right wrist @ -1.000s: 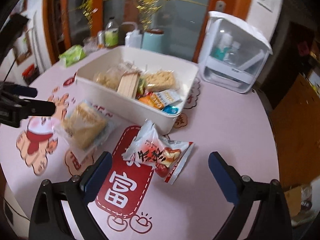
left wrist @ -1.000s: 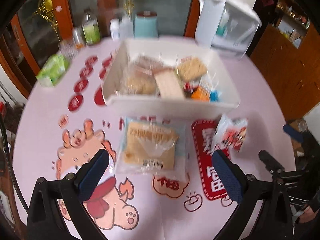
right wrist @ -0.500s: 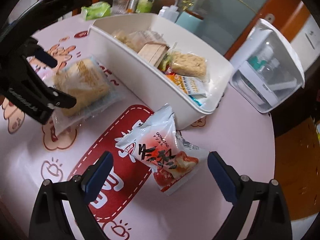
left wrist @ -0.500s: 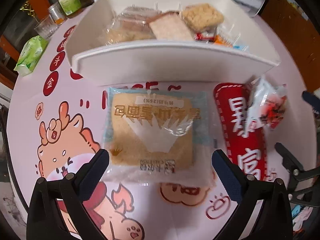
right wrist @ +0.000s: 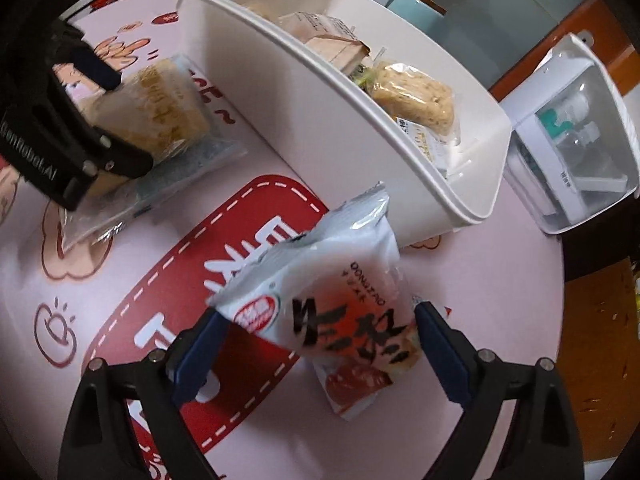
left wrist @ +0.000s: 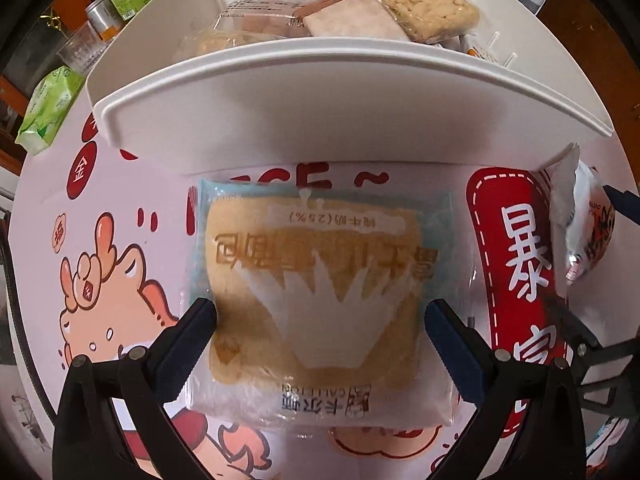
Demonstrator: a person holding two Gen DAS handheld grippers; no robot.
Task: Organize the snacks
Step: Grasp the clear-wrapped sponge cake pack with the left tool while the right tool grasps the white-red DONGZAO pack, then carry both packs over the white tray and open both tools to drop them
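Left gripper (left wrist: 320, 312): now low over the table, its blue pads straddling the bread packet (left wrist: 316, 296), where a second ago it hung well back from it.
Left jaws: as wide as before, pads just beside the packet's two sides.
Right gripper (right wrist: 316, 320): closer to the white snack bag (right wrist: 320, 300), pads now on either side of it.
White snack bag: its near end looks tilted up and blurred, no longer lying flat.

Pink cartoon-print table (left wrist: 168, 184) carries a white bin (left wrist: 320, 104) at centre, the wrapped bread packet (left wrist: 316, 292) flat just before it, a white-and-red snack bag (right wrist: 332, 312) alongside, green tissue pack (left wrist: 48, 116) far left.
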